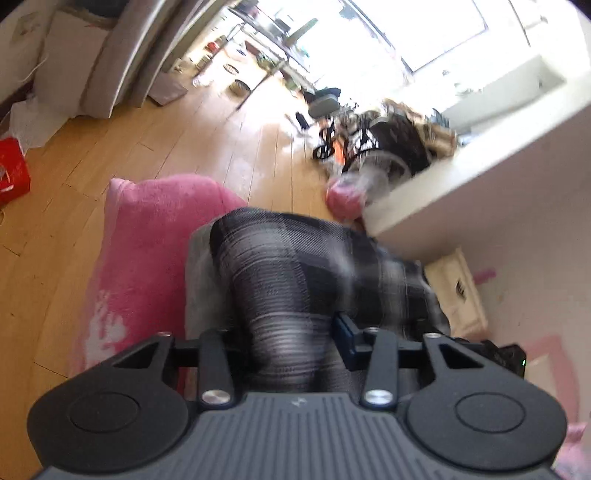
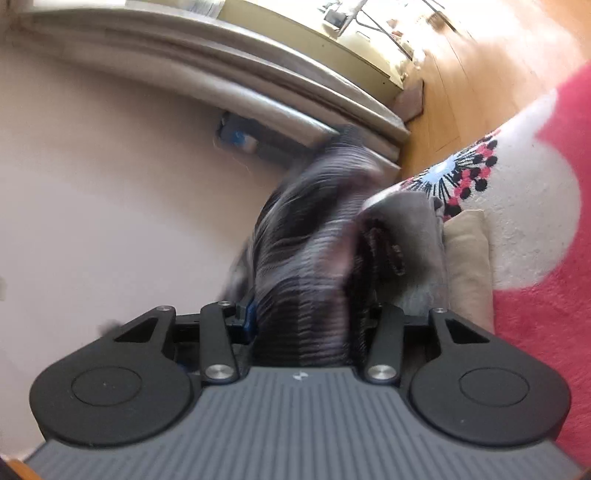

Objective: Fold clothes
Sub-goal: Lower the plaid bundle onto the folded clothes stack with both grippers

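the left claw (image 1: 291,332) had its jaws parted, with blurred plaid cloth (image 1: 295,266) running between them; whether the pads gripped it could not be told. the right claw (image 2: 306,321) stood likewise around the same cloth. the cloth lay over a grey pile (image 2: 410,229) on the pink rug (image 1: 147,229), floor (image 1: 110,147) beyond.

- Wooden plank floor (image 1: 155,136), sunlit near a bright window (image 1: 417,33).
- Pale wall (image 2: 92,192) beside grey curtains (image 2: 229,81).
- Pink rug (image 1: 147,236) on the floor.
- White counter (image 1: 480,162) at right.
- Cluttered desk (image 1: 266,40) far back.
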Action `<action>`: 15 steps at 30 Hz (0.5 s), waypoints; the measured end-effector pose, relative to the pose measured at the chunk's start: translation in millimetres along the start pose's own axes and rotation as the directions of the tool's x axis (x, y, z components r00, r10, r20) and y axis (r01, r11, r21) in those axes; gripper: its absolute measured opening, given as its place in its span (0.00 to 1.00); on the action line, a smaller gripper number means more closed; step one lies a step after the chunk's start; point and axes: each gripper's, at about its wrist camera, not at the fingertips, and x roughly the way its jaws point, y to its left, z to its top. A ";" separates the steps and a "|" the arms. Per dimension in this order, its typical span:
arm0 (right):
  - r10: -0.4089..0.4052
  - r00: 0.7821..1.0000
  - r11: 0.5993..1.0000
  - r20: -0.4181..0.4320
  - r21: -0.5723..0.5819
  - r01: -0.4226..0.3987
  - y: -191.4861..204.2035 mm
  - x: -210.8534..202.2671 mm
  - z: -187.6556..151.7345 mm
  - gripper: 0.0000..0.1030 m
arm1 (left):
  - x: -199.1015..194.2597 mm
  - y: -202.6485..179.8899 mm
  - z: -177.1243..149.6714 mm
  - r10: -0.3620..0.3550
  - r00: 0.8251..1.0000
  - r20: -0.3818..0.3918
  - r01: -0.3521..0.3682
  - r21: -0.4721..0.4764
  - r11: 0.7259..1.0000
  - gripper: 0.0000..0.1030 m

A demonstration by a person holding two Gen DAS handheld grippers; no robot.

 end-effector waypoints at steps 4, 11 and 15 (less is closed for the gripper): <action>0.070 0.998 0.997 -0.004 -0.040 -0.070 14.7 1.7 13.1 0.46 | -0.5 0.5 1.7 0.025 1.000 0.017 -0.025 0.003 1.000 0.42; 0.043 0.996 0.983 0.078 0.174 -0.056 -13.7 -30.0 11.8 0.69 | -18.2 5.6 14.5 0.046 0.999 0.010 -0.046 -0.024 0.999 0.51; 0.031 0.981 0.980 0.192 0.187 -0.068 -15.8 -79.9 6.9 0.80 | -56.2 4.4 4.1 0.026 1.000 -0.004 -0.026 0.014 1.000 0.58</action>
